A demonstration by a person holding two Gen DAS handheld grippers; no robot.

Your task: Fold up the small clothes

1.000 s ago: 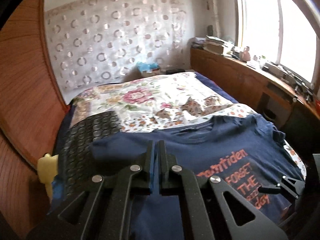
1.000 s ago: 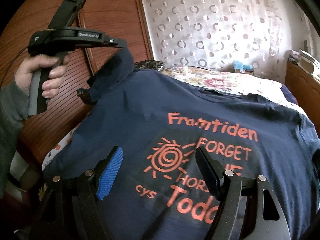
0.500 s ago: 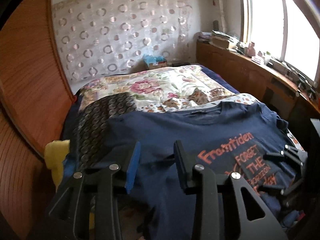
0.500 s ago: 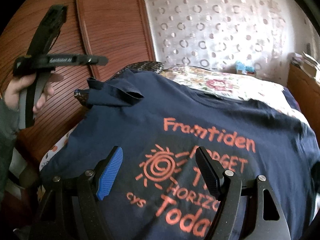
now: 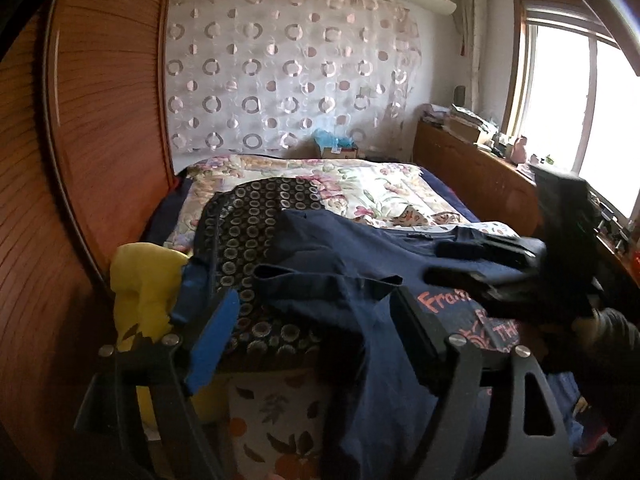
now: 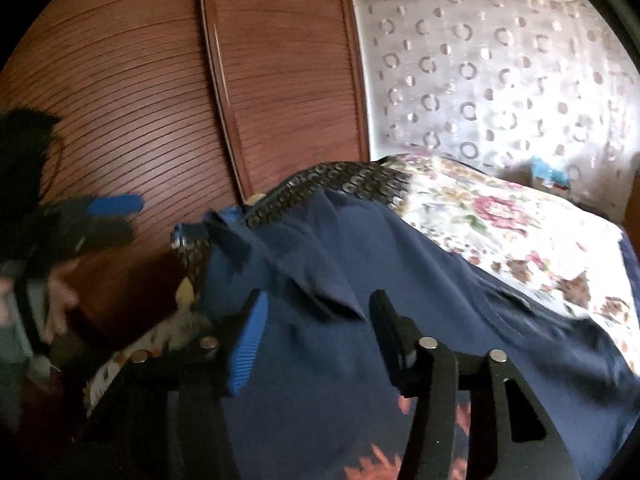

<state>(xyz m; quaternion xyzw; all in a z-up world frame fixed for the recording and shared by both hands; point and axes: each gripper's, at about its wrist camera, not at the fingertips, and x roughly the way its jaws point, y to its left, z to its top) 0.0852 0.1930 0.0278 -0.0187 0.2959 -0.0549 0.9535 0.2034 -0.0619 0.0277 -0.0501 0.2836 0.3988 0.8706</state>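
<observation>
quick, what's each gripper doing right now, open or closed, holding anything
Left gripper: open, just been opening, holding nothing; the navy T-shirt's sleeve lies loose ahead.
Right gripper: open, just been closing over the navy T-shirt, not gripping it.

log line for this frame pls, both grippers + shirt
left gripper: open, jaws just opened, empty | right gripper: open, jaws just closing, over folded sleeve | navy T-shirt: on bed, sleeve folded in

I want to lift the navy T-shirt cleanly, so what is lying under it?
Under the navy T-shirt at its left edge lies a dark ring-patterned cloth, and the floral bedspread shows beyond. What lies beneath the shirt's middle is covered.
</observation>
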